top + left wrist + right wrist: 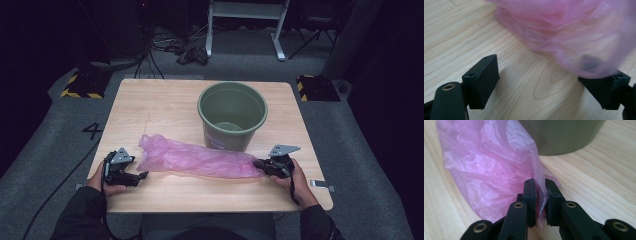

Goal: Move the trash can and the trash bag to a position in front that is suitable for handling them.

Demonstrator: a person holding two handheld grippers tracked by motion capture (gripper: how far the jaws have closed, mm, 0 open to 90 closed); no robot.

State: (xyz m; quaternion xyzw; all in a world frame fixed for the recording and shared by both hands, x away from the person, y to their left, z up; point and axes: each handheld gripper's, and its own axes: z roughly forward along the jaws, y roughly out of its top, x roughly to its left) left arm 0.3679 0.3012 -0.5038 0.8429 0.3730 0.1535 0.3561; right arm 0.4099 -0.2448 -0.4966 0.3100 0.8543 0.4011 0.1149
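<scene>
A crumpled pink plastic bag (195, 159) lies lengthwise across the front of the wooden table (150, 107), just before a green bucket (232, 115). My right gripper (264, 165) is shut on the bag's right end; in the right gripper view its jaws pinch a fold of the pink bag (486, 170) at my right gripper (540, 195). My left gripper (142, 175) sits on the table by the bag's left end, open. In the left gripper view the pink bag (564, 32) hangs blurred above and ahead of the wide jaws of my left gripper (554, 80), with bare wood between them.
The green bucket (560, 135) stands upright just behind the bag, at the table's middle. Beyond the table are cables (170, 45) on grey carpet, white frame legs (245, 25), and yellow-black marked blocks (80, 85) at both far corners.
</scene>
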